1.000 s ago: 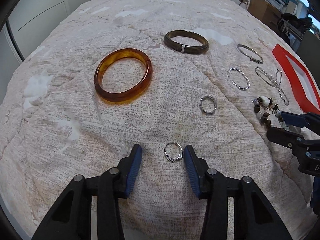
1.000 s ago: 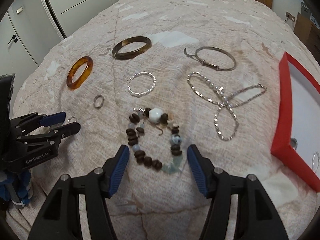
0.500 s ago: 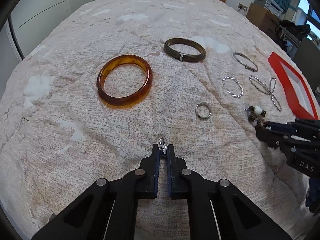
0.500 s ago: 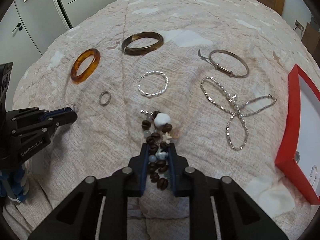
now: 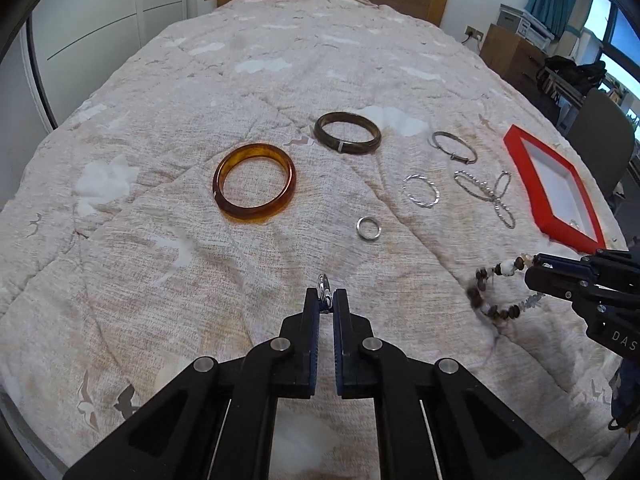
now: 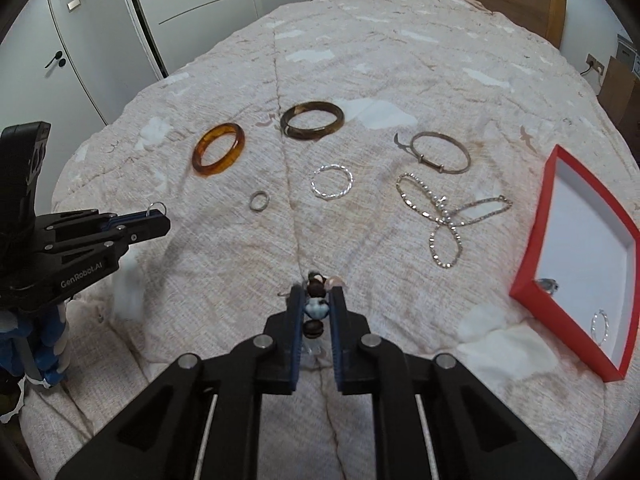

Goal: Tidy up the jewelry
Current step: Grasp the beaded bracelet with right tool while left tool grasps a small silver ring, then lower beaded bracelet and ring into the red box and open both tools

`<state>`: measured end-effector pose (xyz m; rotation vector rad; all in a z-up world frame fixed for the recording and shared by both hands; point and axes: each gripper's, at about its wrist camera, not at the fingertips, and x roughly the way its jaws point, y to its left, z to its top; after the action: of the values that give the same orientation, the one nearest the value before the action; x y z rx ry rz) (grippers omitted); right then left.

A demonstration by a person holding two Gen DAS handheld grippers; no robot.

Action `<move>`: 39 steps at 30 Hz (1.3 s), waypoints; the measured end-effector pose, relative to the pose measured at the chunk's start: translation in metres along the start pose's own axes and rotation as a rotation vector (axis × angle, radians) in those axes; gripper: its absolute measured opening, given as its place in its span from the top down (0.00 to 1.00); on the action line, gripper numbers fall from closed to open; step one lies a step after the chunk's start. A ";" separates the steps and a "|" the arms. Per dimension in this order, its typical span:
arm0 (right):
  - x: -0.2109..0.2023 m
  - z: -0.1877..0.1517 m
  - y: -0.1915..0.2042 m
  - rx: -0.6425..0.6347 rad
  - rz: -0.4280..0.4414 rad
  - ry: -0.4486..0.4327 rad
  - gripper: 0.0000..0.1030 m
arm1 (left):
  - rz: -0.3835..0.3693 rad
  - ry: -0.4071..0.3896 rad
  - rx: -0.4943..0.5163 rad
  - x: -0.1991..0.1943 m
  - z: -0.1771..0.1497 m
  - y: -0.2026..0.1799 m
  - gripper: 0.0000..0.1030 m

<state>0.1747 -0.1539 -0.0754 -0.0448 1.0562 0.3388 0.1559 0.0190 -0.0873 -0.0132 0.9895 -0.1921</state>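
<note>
My left gripper (image 5: pixel 326 294) is shut on a small silver ring (image 5: pixel 323 283), which stands upright between the blue pads, lifted off the bedspread; the right wrist view shows the ring (image 6: pixel 156 208) at those tips too. My right gripper (image 6: pixel 316 296) has its jaws closing on a beaded bracelet (image 6: pixel 315 311) of brown, white and pale blue beads. The pads press on it, and its loop (image 5: pixel 486 290) hangs below the tips in the left wrist view. A red box (image 6: pixel 532 268) with a white inside lies to the right, with two small silver pieces in it.
On the beige bedspread lie an amber bangle (image 5: pixel 254 184), a dark bangle (image 5: pixel 347 133), a plain silver ring (image 5: pixel 369 228), a twisted silver hoop (image 5: pixel 421 191), a thin silver bangle (image 5: pixel 454 147) and a looped chain (image 5: pixel 486 192). A wooden headboard stands behind; cupboards are at the left.
Both grippers closed from open, the left on the small ring and the right on the beaded bracelet. Both then rose, lifting the pieces off the bedspread.
</note>
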 end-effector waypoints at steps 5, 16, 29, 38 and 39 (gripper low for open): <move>-0.030 -0.008 0.000 0.008 -0.014 -0.044 0.89 | -0.015 -0.030 0.034 -0.024 -0.003 -0.018 0.94; -0.104 -0.026 -0.032 0.058 -0.100 -0.155 0.89 | -0.106 -0.083 0.146 -0.057 0.015 -0.088 0.94; -0.138 -0.038 -0.141 0.197 -0.238 -0.204 0.89 | -0.202 -0.072 0.308 -0.027 0.062 -0.204 0.94; -0.121 -0.026 -0.218 0.276 -0.292 -0.232 0.89 | -0.248 -0.042 0.372 0.033 0.100 -0.274 0.94; -0.117 -0.025 -0.225 0.285 -0.291 -0.233 0.89 | -0.252 -0.038 0.376 0.040 0.102 -0.280 0.94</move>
<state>0.1673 -0.4013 -0.0153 0.0940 0.8440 -0.0706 0.2187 -0.2704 -0.0362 0.2027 0.9002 -0.6047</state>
